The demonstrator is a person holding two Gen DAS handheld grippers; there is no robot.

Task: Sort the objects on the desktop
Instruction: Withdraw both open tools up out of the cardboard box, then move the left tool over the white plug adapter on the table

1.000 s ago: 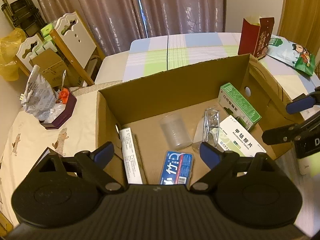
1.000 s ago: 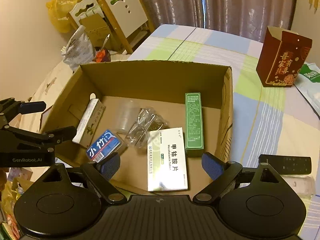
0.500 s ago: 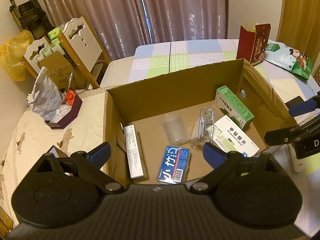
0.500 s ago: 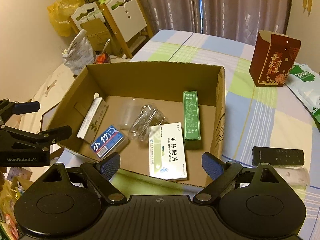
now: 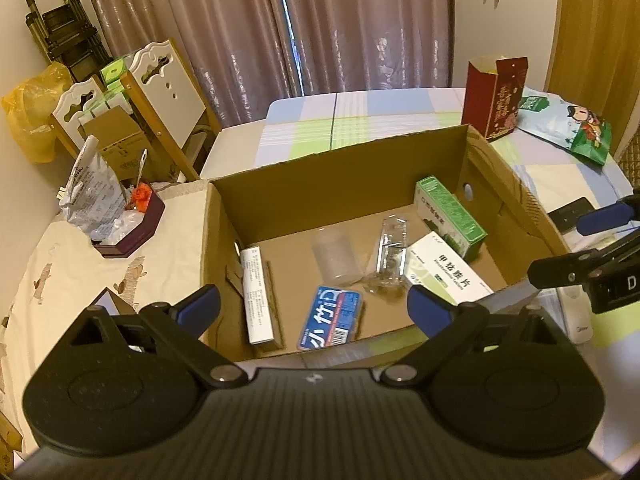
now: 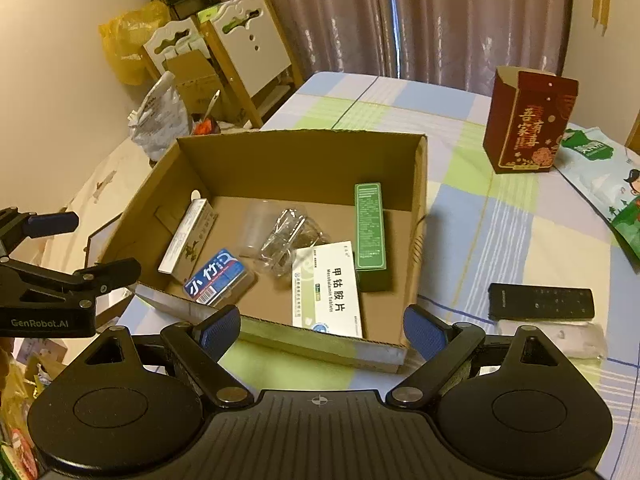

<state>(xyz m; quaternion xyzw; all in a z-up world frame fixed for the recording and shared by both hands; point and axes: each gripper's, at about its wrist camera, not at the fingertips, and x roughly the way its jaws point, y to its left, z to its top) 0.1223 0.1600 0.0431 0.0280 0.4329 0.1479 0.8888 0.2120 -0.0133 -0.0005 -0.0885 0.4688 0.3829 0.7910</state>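
Over the last second I've drawn both grippers back and up from the cardboard box [image 6: 416, 216]; its near wall now shows whole. My left gripper [image 5: 314, 308] and right gripper [image 6: 322, 330] hover short of that wall, both spread and empty. Inside the box lie the white tablet carton [image 6: 328, 284], green carton [image 6: 370, 228], blue case [image 6: 218, 278], clear cup [image 6: 256, 224] and crumpled wrapper [image 6: 286, 240]. Right of the box, a black remote [image 6: 540, 301] sits on the checked cloth [image 6: 472, 168]. That fits packing finished or paused.
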